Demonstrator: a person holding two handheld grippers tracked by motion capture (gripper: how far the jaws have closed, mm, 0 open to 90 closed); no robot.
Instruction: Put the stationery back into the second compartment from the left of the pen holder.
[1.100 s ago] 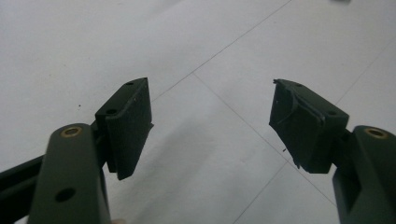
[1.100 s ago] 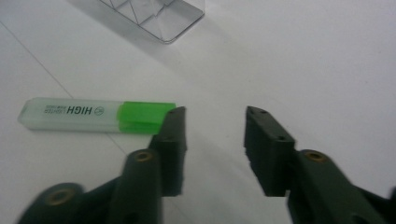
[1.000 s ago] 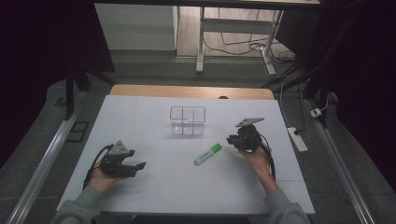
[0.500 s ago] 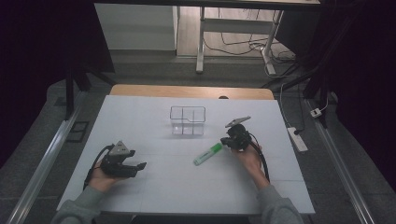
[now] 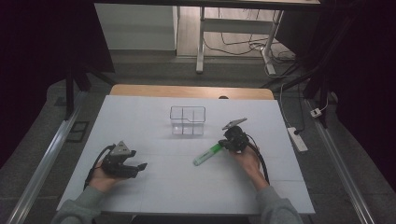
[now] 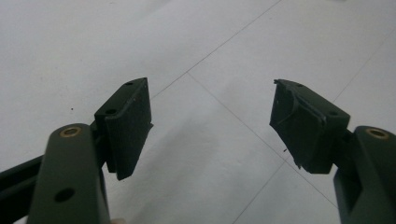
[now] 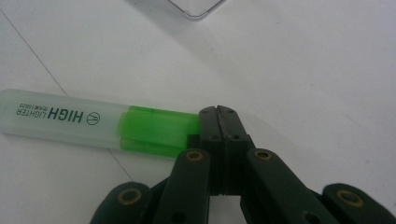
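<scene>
The right gripper [image 7: 218, 114] is resting with its black jaws pressed together, nothing pinched between them. The green plastic highlighter with a frosted translucent cap [image 7: 95, 123] is lying flat on the white table [image 7: 303, 70], its green end touching the closed tips, its capped end pointing away. The clear plastic two-compartment box [image 5: 187, 120] is sitting just beyond. The left gripper [image 6: 210, 126] is hovering, jaws spread wide, nothing between them.

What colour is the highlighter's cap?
Bright green; the highlighter body is frosted pale. Best seen in the right gripper view.
</scene>
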